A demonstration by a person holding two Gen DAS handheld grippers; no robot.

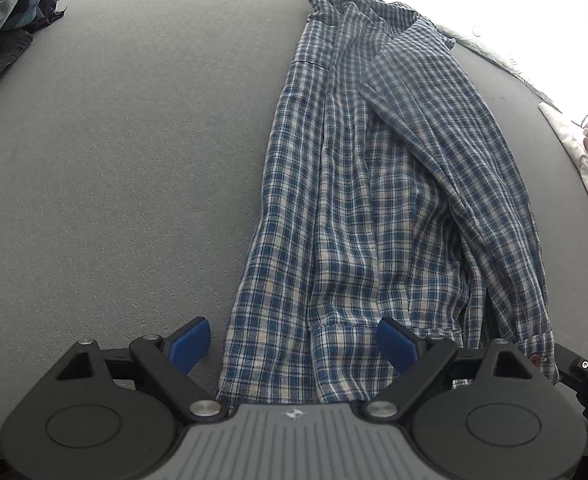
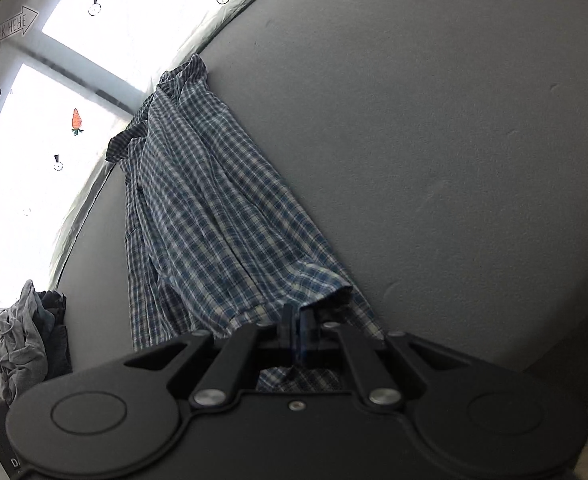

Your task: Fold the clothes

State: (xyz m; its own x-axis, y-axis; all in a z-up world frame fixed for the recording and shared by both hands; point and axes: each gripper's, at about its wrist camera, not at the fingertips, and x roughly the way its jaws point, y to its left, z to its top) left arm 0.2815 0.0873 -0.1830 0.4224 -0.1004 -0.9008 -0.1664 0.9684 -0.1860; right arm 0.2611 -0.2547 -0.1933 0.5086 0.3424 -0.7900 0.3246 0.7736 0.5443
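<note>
Left tongs [image 1: 291, 344]: black linkages, silver screws, blue pads [image 1: 189, 344], ribbed grey body.

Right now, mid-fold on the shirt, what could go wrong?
1. The right gripper pinches only a small bunch of the shirt near the cuff; a pull may slip it free.
2. The left gripper is open over the hem, so the shirt could drag across the gray surface unanchored.

The shirt's [image 1: 374, 200] near hem is hidden behind the left gripper's [image 1: 294, 344] body. The far-left clothes pile [image 1: 5, 20] runs off the picture's edge.
</note>
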